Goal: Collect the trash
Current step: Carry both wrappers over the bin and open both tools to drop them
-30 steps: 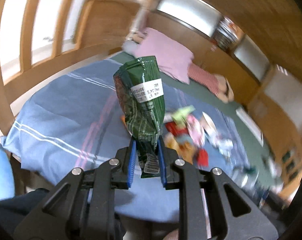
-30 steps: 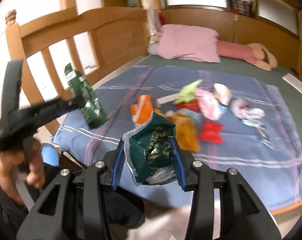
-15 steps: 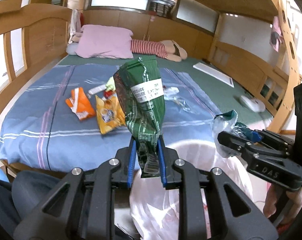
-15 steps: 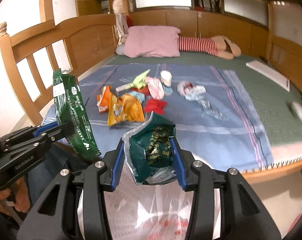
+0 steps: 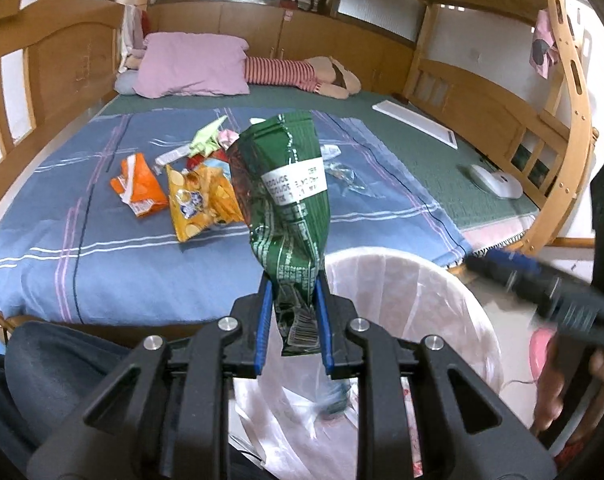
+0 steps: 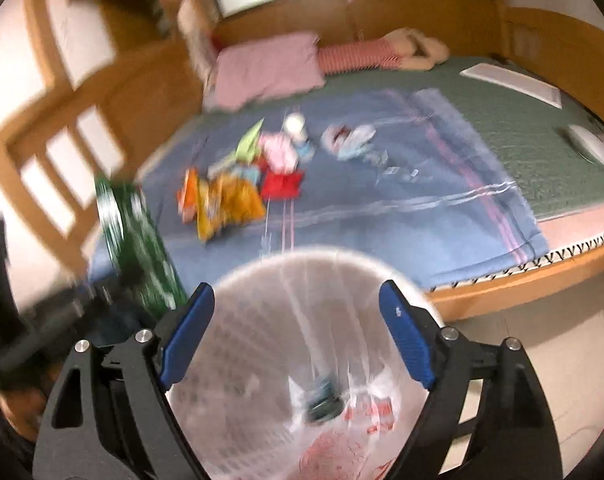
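Left tongs clamped on green packet, right tongs opening, empty

Wooden-framed bed with green mattress cover; blue striped blanket spread over near part. On blanket, clustered toward middle: orange snack bag, yellow chip bag just beside it, light-green wrapper, pink wrapper, red wrapper, small white cup, crumpled clear plastic a bit apart on right. At head end: pink pillow, striped stuffed toy lying beside it. On bare green cover at right: flat white board, white rounded object, identity unclear.
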The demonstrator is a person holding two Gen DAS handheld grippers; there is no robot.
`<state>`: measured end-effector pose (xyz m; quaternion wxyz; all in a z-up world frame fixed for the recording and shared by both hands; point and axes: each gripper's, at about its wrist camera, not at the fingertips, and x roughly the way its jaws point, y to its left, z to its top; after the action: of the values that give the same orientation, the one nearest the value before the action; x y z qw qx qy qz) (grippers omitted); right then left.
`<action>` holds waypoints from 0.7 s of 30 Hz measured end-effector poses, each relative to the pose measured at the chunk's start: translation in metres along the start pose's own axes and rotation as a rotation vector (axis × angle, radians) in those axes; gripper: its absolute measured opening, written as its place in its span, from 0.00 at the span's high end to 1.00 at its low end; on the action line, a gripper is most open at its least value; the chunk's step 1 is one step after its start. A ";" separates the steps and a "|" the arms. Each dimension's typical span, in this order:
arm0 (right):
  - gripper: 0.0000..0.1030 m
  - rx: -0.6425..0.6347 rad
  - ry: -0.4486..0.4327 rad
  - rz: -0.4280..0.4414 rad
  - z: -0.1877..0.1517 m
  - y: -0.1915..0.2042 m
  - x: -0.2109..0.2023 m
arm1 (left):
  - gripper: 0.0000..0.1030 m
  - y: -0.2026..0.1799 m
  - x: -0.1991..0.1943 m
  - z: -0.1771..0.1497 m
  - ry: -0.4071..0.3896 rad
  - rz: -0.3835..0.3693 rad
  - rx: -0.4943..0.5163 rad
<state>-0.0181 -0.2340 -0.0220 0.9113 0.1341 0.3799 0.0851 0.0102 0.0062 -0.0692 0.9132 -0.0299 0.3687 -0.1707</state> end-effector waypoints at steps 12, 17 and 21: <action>0.16 0.142 -0.173 -0.097 0.013 -0.034 -0.025 | 0.37 -0.051 0.021 -0.021 0.159 -0.334 0.207; 0.15 0.140 -0.167 -0.098 0.009 -0.033 -0.023 | 0.24 -0.040 0.021 -0.016 0.122 -0.297 0.165; 0.15 0.137 -0.157 -0.099 0.008 -0.032 -0.020 | 0.24 -0.035 0.021 -0.015 0.105 -0.247 0.142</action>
<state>-0.0245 -0.2706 -0.0129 0.9301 0.1832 0.3183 0.0030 0.0036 -0.0327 -0.0877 0.8647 -0.0015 0.3965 -0.3085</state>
